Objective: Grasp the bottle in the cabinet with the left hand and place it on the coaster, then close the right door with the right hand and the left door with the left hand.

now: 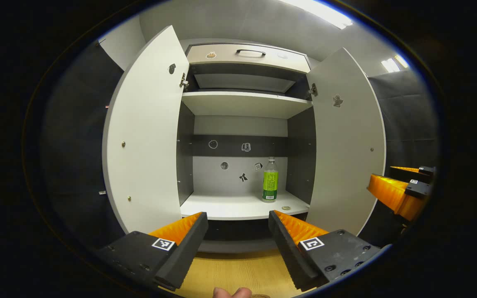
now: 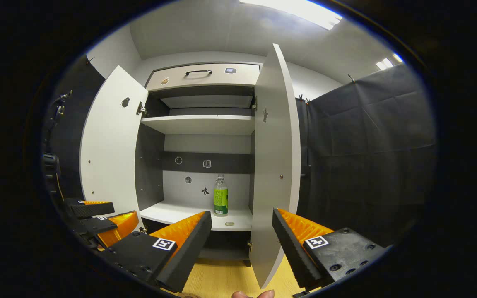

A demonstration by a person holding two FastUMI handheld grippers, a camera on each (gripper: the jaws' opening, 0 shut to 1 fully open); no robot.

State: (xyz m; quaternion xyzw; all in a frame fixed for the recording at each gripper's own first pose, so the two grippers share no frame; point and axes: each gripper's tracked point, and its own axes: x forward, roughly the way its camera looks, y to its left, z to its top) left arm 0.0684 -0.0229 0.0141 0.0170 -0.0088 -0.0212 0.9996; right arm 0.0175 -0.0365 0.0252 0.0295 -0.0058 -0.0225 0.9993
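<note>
Left gripper view: the clear plastic bottle with green label [image 1: 270, 180] is seen upright on the white lower cabinet shelf [image 1: 230, 207], right of centre. Both tongs [image 1: 238, 236] [image 2: 242, 240] are held wide open, empty. The bottle's body should be approached squarely, perhaps avoiding the right door [image 1: 346, 140].

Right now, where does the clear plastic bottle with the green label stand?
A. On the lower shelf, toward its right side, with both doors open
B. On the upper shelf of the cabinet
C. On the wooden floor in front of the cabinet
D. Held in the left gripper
A: the clear plastic bottle with the green label stands upright on the white lower shelf, near the right inner wall, between the open left door and open right door.
</note>
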